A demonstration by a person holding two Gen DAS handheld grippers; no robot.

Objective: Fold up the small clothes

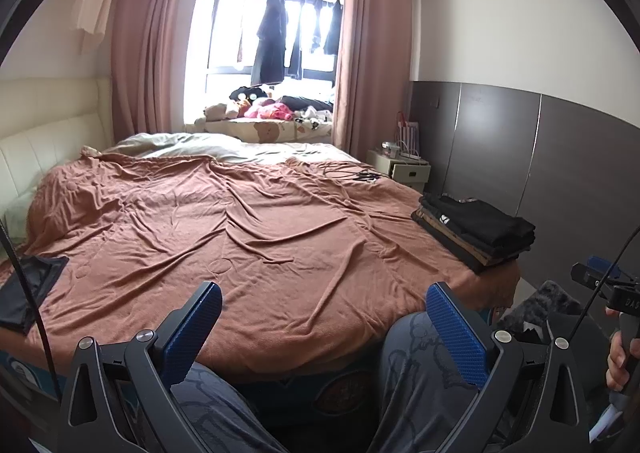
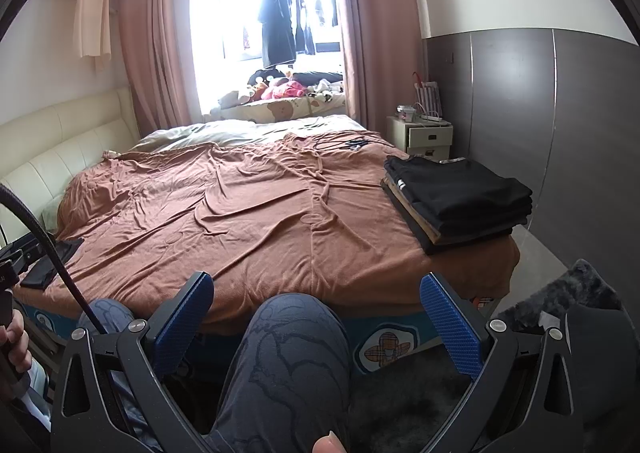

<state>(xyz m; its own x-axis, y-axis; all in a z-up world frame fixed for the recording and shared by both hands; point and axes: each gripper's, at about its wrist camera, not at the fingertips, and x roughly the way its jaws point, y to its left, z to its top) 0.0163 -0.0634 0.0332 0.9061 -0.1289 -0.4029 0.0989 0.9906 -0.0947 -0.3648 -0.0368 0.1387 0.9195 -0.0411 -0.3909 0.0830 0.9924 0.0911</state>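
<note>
both the left gripper and the right gripper are wide apart and hold nothing, low in the frame over the person's knees. a stack of folded clothes sits at the right on the brown blanket, and a dark cloth lies flat at the left edge.

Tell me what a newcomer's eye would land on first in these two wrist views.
The rumpled rust-brown bedspread fills the middle of both views. On its right edge sits a neat stack of folded dark clothes, and a single flat black garment lies at the near left corner. Both the left gripper and right gripper are open and empty, above the person's patterned trouser knees.
</note>
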